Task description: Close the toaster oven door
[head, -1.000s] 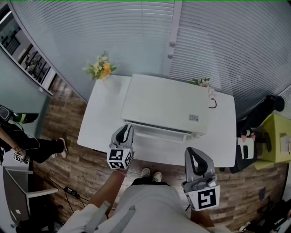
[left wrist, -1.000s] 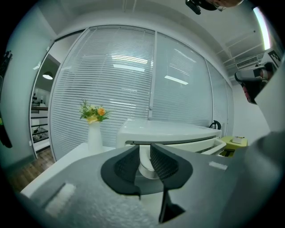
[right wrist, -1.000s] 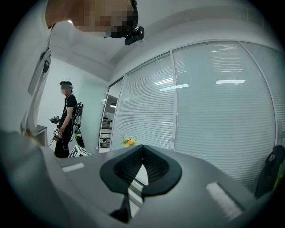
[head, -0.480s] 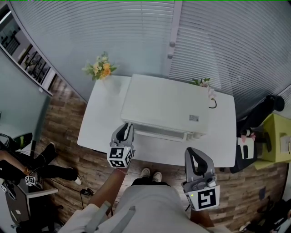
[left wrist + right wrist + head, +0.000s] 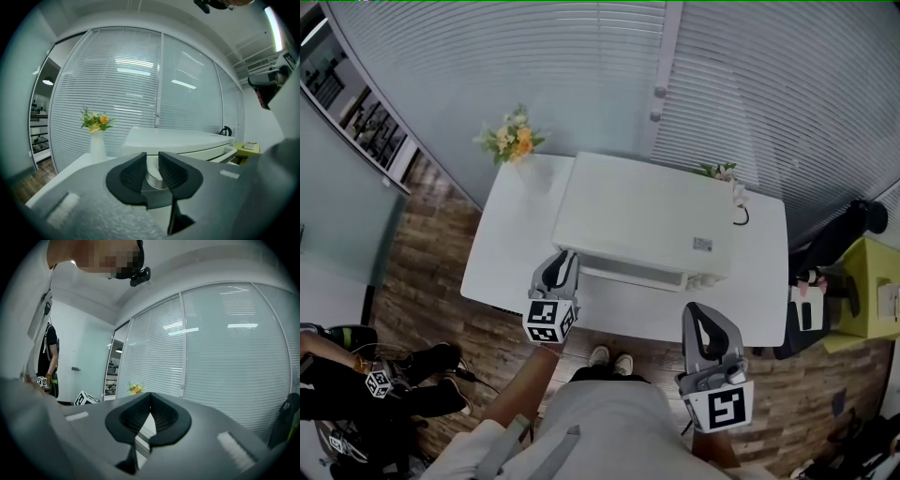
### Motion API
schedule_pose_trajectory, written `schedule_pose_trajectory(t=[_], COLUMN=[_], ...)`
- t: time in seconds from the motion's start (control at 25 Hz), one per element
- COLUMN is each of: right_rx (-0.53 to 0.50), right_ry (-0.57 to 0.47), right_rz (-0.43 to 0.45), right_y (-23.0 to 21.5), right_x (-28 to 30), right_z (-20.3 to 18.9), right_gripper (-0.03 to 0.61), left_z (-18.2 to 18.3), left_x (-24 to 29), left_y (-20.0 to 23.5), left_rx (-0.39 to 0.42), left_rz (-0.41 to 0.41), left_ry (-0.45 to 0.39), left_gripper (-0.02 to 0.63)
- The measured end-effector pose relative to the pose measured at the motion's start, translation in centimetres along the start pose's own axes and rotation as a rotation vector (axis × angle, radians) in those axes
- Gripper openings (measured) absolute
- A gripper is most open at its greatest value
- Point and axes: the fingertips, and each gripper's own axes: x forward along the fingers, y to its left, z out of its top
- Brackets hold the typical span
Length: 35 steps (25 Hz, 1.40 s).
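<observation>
On the white table (image 5: 502,253), towards its far side, a boxy white toaster oven (image 5: 642,216) is seen, smooth and matte, with rounded corners. Its door (image 5: 633,272) is seen as a narrow white strip jutting along the near face. The left hand-held gripper (image 5: 565,262) is held almost level at the oven's near left corner, its ribbed black pads (image 5: 133,173) closed narrowly on a silvery round piece (image 5: 153,180). The right hand-held gripper (image 5: 701,314) is held level by the table's near right edge, jaws brought together, nothing between.
</observation>
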Motion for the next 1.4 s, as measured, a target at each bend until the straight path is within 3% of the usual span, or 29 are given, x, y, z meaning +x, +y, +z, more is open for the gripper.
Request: schedule_pose_trajectory(t=[0.28,0.92,1.4], right_rx=[0.025,-0.008,-0.02], right_ry=[0.009,0.009,0.016], right_rz=[-0.007,-0.003,-0.004], right_y=[0.0,-0.6,-1.0], right_x=[0.2,0.0,-0.4], right_z=[0.1,0.1,0.3], right_gripper=[0.005,0.005,0.005], left_z=[1.9,12.9,16.3], left_x=[-2.2,-8.3,-10.9], left_y=[-0.4,-6.5,-9.8], left_rx=[0.033,0.051,0.05], left_rz=[-0.005,-0.116,-0.193], left_ry=[-0.018,-0.184,-0.229], left_gripper=[0.086,0.069,0.061])
